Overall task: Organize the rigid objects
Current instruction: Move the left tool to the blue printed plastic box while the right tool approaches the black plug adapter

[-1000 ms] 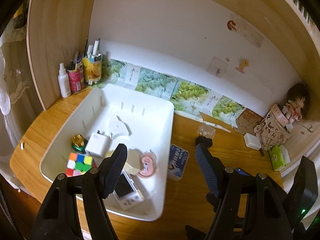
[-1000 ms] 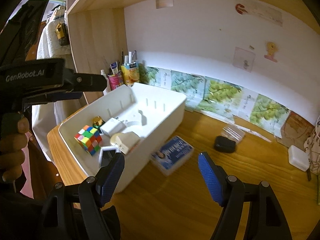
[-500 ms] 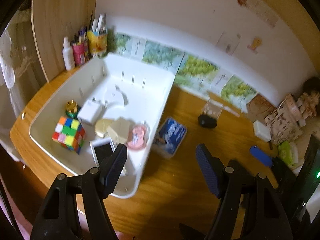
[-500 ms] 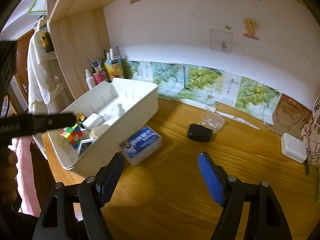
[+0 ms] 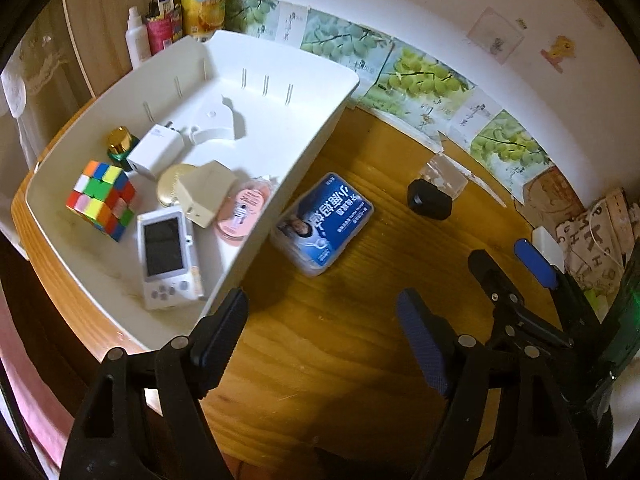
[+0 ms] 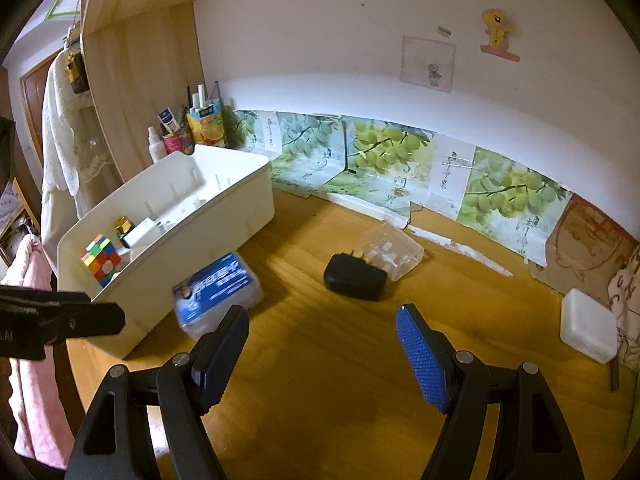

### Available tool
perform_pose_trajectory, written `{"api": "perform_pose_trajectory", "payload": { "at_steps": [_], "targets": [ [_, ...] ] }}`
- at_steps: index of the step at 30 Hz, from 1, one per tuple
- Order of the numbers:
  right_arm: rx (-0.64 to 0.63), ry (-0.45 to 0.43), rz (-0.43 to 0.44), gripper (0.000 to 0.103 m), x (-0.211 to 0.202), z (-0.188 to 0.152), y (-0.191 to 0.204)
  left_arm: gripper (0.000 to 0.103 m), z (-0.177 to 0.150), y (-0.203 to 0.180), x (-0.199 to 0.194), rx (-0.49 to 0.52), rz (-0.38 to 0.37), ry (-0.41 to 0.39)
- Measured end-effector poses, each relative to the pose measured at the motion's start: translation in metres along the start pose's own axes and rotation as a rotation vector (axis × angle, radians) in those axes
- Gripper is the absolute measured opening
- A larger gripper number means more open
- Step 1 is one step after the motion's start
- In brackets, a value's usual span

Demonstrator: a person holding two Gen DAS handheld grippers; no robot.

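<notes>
— Where do your tongs stand right now?

— My left gripper [image 5: 320, 334] has just been spreading wider, with nothing between its jaws, only bare desk [image 5: 344, 360] beneath. My right gripper [image 6: 322, 350] is spread too, and empty.

— And what are you after?

— I'd say the blue-labelled box [image 5: 323, 224]. In the left wrist view it sits a little above frame centre, straight up from the gap between my left jaws, just beside the right wall of the white bin [image 5: 312, 152]; whether it touches that wall I can't tell. In the right wrist view it sits lower left, up beside my left-hand jaw.

— How does it lie?

— In the left view its long axis tilts from lower left to upper right, so my jaws would want to close across the short sides. My left hand looks better lined up.

— Anything else loose?

— The black charger [image 6: 355, 276] lies above centre in the right view, against a clear plastic case [image 6: 394, 254], ahead of my right jaws. That one seems the right hand's job.
</notes>
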State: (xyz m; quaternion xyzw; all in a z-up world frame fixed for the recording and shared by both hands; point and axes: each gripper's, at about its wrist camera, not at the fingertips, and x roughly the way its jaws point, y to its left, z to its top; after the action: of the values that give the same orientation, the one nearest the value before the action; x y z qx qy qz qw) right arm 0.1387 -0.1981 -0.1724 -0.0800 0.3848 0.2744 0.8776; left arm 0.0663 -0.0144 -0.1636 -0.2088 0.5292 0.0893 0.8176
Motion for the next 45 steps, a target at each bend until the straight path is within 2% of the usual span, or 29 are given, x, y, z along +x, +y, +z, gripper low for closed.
{"api": "perform_pose_trajectory", "payload": {
  "at_steps": [7, 13, 19, 24, 26, 32, 45],
  "targets": [
    [0.045, 0.04, 0.024, 0.077, 0.033, 0.008, -0.018, 0.08, 0.009, -0.013, 0.02, -0.089, 0.019, 0.033],
    [0.123, 0.106, 0.04, 0.077, 0.064, 0.01, -0.034, 0.08, 0.02, -0.011, 0.042, -0.228, 0.023, 0.049],
    [0.148, 0.147, 0.046, 0.077, 0.088, 0.014, -0.045, 0.08, 0.028, -0.01, 0.064, -0.354, 0.01, 0.074],
    [0.141, 0.167, 0.044, 0.077, 0.103, 0.02, -0.047, 0.08, 0.035, -0.012, 0.075, -0.41, 0.02, 0.069],
    [0.148, 0.184, 0.054, 0.077, 0.109, 0.022, -0.047, 0.084, 0.037, -0.01, 0.079, -0.439, 0.025, 0.077],
    [0.177, 0.23, 0.063, 0.077, 0.123, 0.023, -0.047, 0.086, 0.046, -0.007, 0.083, -0.488, 0.057, 0.046],
    [0.149, 0.288, 0.036, 0.077, 0.139, 0.026, -0.041, 0.087, 0.063, -0.004, 0.096, -0.554, 0.196, 0.075]
  ]
}}
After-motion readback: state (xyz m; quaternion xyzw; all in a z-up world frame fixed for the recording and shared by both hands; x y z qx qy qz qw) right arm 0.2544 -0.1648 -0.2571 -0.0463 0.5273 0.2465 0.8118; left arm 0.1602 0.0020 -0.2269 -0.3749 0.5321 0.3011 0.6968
